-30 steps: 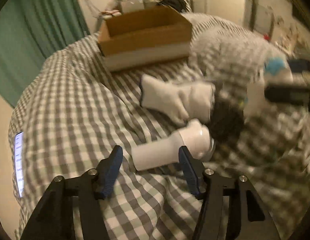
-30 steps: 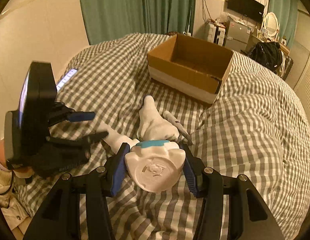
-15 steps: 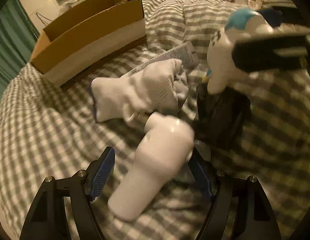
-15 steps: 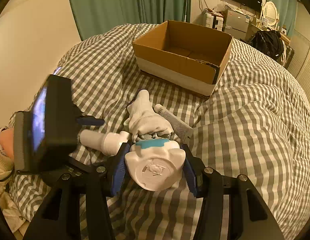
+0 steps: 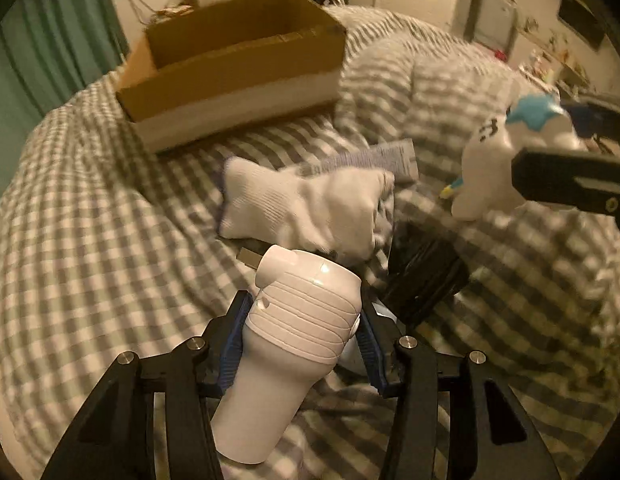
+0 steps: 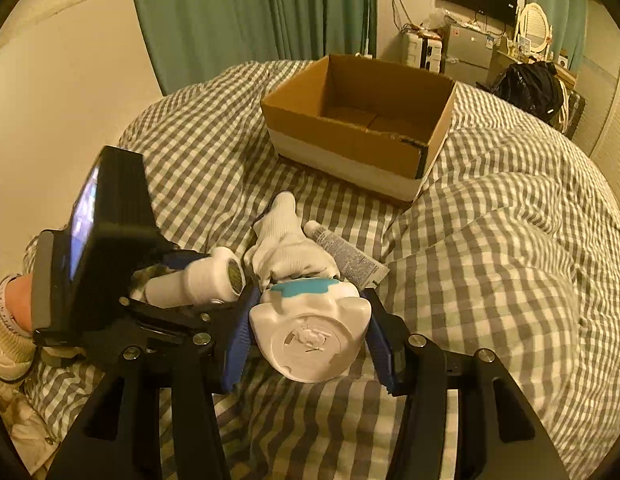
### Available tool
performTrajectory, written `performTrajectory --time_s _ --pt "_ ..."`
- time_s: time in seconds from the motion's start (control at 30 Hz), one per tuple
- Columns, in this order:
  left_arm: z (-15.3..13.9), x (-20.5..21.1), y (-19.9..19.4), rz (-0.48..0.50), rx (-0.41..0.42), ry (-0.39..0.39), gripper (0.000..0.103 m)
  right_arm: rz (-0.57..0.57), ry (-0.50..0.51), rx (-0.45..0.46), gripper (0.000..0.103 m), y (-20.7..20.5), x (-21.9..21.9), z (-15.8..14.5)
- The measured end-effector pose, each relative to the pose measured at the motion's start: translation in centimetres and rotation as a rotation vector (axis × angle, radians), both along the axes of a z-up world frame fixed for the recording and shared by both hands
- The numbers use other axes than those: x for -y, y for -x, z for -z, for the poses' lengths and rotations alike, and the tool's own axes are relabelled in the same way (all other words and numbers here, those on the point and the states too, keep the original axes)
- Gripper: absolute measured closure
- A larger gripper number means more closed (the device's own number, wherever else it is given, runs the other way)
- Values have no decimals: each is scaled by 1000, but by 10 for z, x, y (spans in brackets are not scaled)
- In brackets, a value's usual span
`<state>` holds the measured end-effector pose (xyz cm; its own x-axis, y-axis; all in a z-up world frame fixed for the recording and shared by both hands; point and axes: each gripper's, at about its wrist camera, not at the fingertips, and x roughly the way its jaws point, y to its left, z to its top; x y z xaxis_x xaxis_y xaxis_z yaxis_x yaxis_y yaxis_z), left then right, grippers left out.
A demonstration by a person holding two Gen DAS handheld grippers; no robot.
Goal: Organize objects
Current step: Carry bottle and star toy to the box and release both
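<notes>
My left gripper (image 5: 302, 320) is shut on a white handheld device (image 5: 298, 328) with a ribbed body, held above the checked bedspread; it also shows in the right wrist view (image 6: 198, 284). My right gripper (image 6: 310, 320) is shut on a white figurine with a blue top (image 6: 310, 328), seen at the right of the left wrist view (image 5: 505, 160). A white glove (image 6: 288, 248) and a grey tube (image 6: 345, 252) lie on the bed beyond both grippers. An open, empty cardboard box (image 6: 361, 128) stands farther back.
A black bundle (image 5: 425, 276) lies on the bed right of the white device. The checked duvet (image 6: 509, 260) rises in a fold to the right. Green curtains (image 6: 250, 12), shelves and a black bag (image 6: 529, 84) are behind the bed.
My left gripper closed on the white device and lifted it off the bed. My right gripper has kept hold of the figurine and moved slightly toward the box.
</notes>
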<state>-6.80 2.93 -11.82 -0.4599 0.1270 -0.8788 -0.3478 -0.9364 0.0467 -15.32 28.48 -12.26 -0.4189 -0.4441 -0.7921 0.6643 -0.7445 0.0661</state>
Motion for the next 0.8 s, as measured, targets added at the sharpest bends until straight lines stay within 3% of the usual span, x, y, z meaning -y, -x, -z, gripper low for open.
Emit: performTrajectory --time_s 0.23,0.43,0.63,0.8 --pt "-57 15 -6 -62 -126 -20 52 -2 27 -82 52 -14 0 -34" --pt "-126 35 10 -107 -248 -65 52 -15 46 -171 52 -15 6 -73" --pt "-182 48 51 -159 -344 -79 52 -27 66 -270 52 8 23 -124" --pt "-200 48 102 -166 -366 -77 52 -24 94 -309 52 53 43 -159"
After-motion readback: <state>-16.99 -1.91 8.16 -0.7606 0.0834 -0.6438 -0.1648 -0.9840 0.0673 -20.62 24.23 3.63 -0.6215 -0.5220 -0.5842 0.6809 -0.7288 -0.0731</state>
